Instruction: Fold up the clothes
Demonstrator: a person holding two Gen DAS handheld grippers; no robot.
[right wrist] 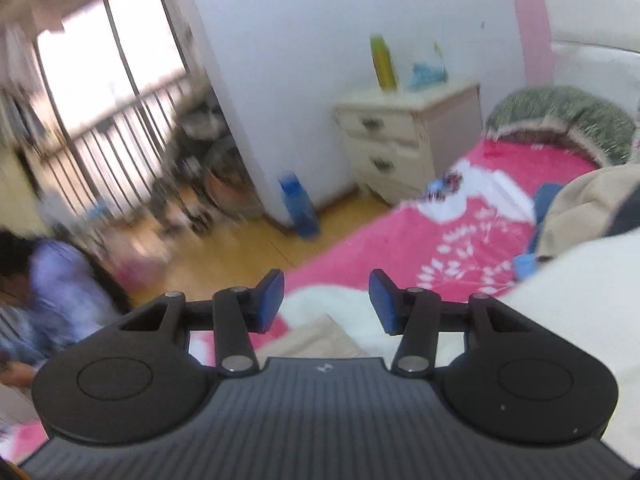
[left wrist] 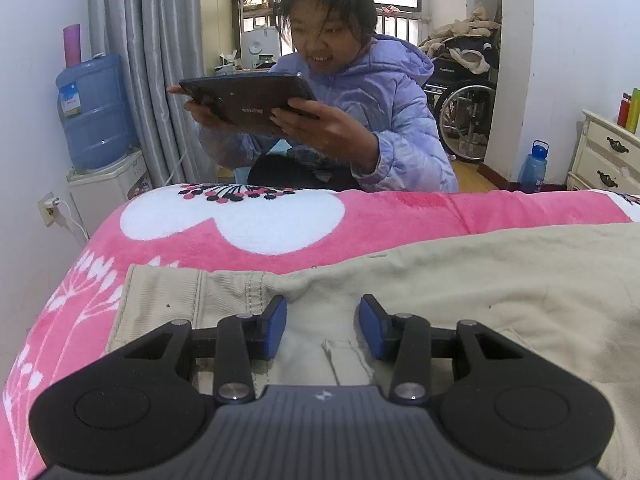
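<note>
In the left wrist view, the left gripper (left wrist: 323,322) is being held low over a pair of beige cotton trousers (left wrist: 460,296) spread on a pink fleece blanket with white flowers (left wrist: 248,224), its blue-padded fingers spread apart and grasping nothing, while a person in a lilac padded jacket (left wrist: 392,120) is being seen beyond the bed, holding a dark tablet (left wrist: 248,100). In the blurred right wrist view, the right gripper (right wrist: 326,300) is being carried above the blanket with its fingers likewise released and empty, a beige fabric edge (right wrist: 316,340) lying just beneath it and a cream bedside cabinet (right wrist: 404,136) standing against the white wall.
</note>
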